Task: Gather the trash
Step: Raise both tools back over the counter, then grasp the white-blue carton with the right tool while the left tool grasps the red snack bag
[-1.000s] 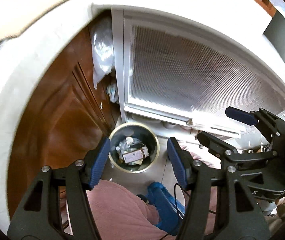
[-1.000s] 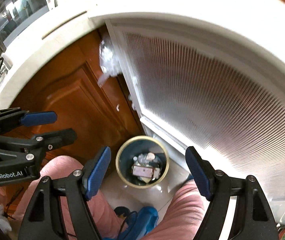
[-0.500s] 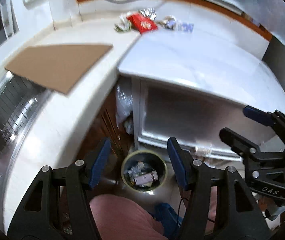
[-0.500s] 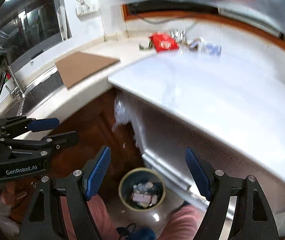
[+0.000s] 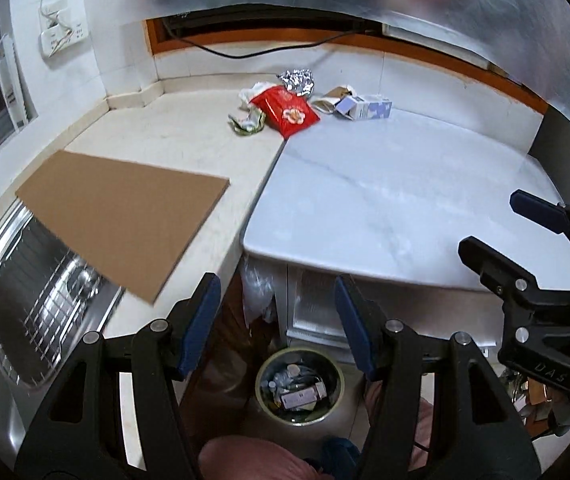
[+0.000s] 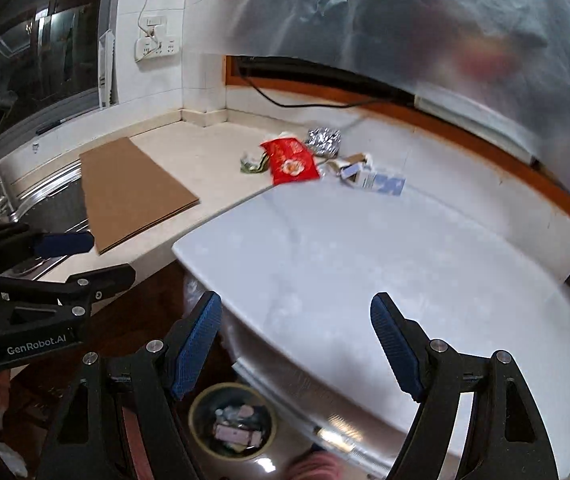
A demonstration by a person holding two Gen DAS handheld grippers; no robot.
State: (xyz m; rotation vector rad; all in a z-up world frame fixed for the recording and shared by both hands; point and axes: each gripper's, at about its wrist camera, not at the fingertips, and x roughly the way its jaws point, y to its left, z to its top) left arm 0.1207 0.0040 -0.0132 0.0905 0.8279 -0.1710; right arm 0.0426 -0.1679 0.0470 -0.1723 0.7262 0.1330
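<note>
A heap of trash lies at the back of the counter: a red packet (image 5: 285, 110) (image 6: 292, 161), crumpled foil (image 5: 297, 80) (image 6: 324, 141), a green-and-white wrapper (image 5: 247, 121) (image 6: 252, 164) and a small white-and-blue carton (image 5: 367, 107) (image 6: 379, 180). A round bin (image 5: 300, 386) (image 6: 232, 420) with trash inside stands on the floor below the counter. My left gripper (image 5: 277, 320) is open and empty above the bin. My right gripper (image 6: 295, 340) is open and empty over the counter's front edge. Both are well short of the heap.
A brown cardboard sheet (image 5: 125, 216) (image 6: 133, 192) lies over the steel sink (image 5: 33, 304) at the left. A white marble top (image 5: 385, 204) fills the right. A clear plastic bag (image 5: 259, 288) hangs by the wooden cabinet. A wall socket (image 5: 63, 36) sits at upper left.
Both grippers have risen and tilted up from looking down at the bin to looking across the counter. The trash heap has come into view. Both stay open.
</note>
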